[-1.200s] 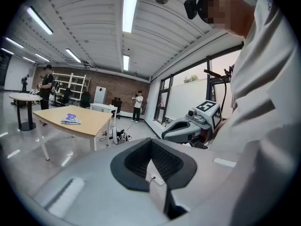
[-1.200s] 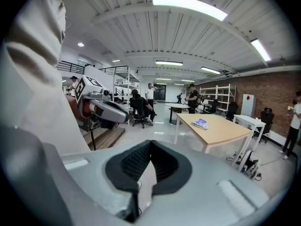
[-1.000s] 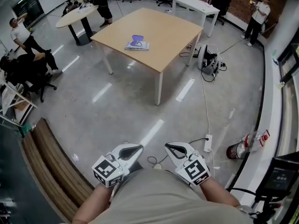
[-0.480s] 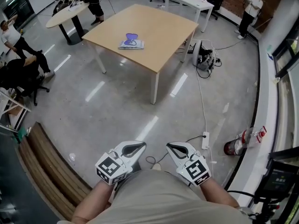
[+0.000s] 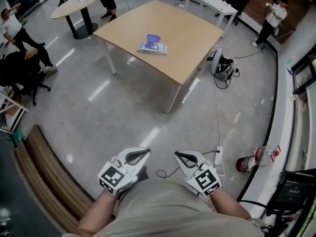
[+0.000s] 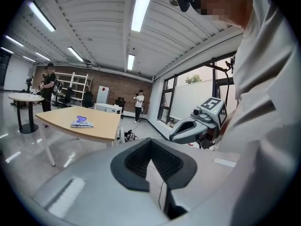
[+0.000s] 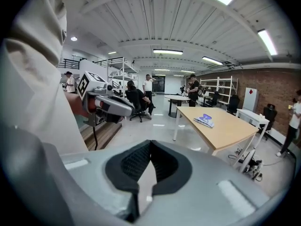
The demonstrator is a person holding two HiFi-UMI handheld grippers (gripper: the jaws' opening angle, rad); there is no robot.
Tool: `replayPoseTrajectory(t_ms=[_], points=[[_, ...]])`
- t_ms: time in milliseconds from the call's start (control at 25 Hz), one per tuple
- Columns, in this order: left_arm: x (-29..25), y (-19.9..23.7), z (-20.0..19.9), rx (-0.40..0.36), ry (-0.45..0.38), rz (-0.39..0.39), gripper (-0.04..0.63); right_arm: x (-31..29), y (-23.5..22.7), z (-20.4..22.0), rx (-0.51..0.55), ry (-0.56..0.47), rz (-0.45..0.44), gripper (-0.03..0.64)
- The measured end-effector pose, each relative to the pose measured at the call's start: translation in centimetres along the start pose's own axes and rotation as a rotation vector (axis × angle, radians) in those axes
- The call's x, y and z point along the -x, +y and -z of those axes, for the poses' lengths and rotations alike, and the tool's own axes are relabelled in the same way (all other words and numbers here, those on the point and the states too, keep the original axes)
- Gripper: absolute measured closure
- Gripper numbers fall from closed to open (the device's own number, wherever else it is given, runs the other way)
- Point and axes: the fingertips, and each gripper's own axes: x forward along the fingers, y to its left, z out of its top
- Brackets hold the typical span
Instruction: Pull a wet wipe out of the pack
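Head view: both grippers are held close in front of the person's torso, above bare grey floor. The left gripper [image 5: 144, 152] and right gripper [image 5: 178, 155] sit side by side, a little apart, tips pointing away from the body, marker cubes facing up. From this angle the jaw tips of each look drawn together. The wet wipe pack [image 5: 152, 46] lies flat on the wooden table [image 5: 192, 38], well apart from both grippers, towards the table's left half, with a purple patch on its top. A power strip [image 5: 219, 155] with its cable lies on the floor near the right gripper. A round table [image 5: 79, 6] with people around it stands further off at upper left. Left gripper view: the left gripper [image 6: 151, 142] has its dark ribbed pads pressed together at the tips, and nothing sits between them. The right gripper [image 6: 181, 131] shows at the right, in front of the window wall. The pack [image 6: 81, 122] is small and distant at the left, lying on the table [image 6: 101, 126]. Right gripper view: the right gripper [image 7: 150, 142] has its jaws pressed together at the tips and pinches nothing. The left gripper [image 7: 123, 109] shows at the left beside the pale sleeve. The pack [image 7: 205, 120] rests on the table [image 7: 230, 128], ahead and to the right of the jaws, far out of reach of the tips.
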Motion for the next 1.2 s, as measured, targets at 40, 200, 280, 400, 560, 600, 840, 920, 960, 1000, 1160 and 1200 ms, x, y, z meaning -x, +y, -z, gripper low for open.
replayPoseTrajectory(t_ms=[40, 200, 280, 400, 560, 600, 840, 920, 960, 1000, 1160, 1200], points=[[0.4, 1.8, -0.2, -0.005, -0.006, -0.001, 0.589, -1.5, -0.3, -1.0, 0.004, 0.004, -0.002, 0.615], [2.7, 6.9, -2.4, -0.004, -0.023, 0.003, 0.589, -6.0, -0.1, -5.8, 0.019, 0.016, -0.012, 0.615], [4.1, 8.7, -3.3, -0.010, -0.026, 0.007, 0.590, -7.9, 0.2, -7.9, 0.028, 0.023, -0.019, 0.615], [5.7, 12.3, -3.7, -0.024, -0.015, 0.006, 0.589, -11.3, -0.1, -10.3, 0.035, 0.036, -0.023, 0.615], [7.2, 16.6, -3.0, -0.009, -0.006, -0.009, 0.591, -15.0, 0.3, -12.1, 0.057, 0.049, -0.038, 0.615], [7.4, 17.2, -2.8, 0.003, -0.009, -0.015, 0.589, -15.6, 0.3, -12.2, 0.059, 0.056, -0.042, 0.615], [5.7, 20.8, -2.0, 0.052, 0.002, -0.008, 0.589, -18.9, -2.3, -12.4, 0.032, 0.064, -0.026, 0.615], [4.3, 21.6, -2.2, 0.031, 0.006, 0.004, 0.589, -19.8, -3.6, -12.2, 0.029, 0.064, -0.035, 0.615], [3.7, 22.3, -2.3, 0.026, 0.011, 0.004, 0.589, -20.4, -4.3, -12.2, 0.029, 0.063, -0.040, 0.615], [3.1, 23.1, -2.5, 0.027, 0.017, 0.000, 0.591, -21.1, -5.2, -12.3, 0.027, 0.059, -0.045, 0.615], [-0.4, 26.4, -4.1, 0.020, 0.028, -0.018, 0.589, -23.3, -10.1, -13.4, 0.027, 0.025, -0.046, 0.615], [-1.3, 27.0, -4.8, 0.014, 0.030, -0.020, 0.589, -23.8, -11.6, -13.7, 0.024, 0.021, -0.047, 0.615]])
